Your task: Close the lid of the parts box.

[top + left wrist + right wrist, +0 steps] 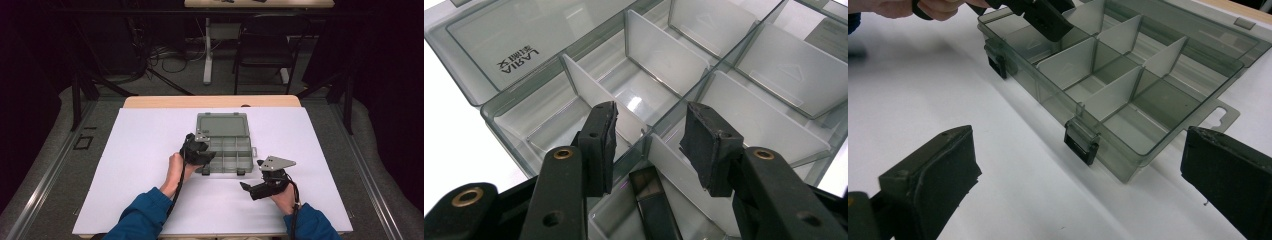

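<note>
Smoky translucent plastic organiser box (224, 148), thin frosted dividers (596, 95); left hand-held gripper (651, 131) half-open above, right hand-held gripper (1075, 170) wide, empty.

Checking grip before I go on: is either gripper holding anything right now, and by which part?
Nothing is held. The left gripper hangs open over the organizer box, its jaws straddling a divider without pressing it. The right gripper is open above the table.

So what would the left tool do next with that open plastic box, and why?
Probably ease down a little and close on the divider. The left tool hangs over the near-left compartments of the open box, jaws apart with nothing between the pads. The right tool waits open on the white sheet, apart from the box.
</note>
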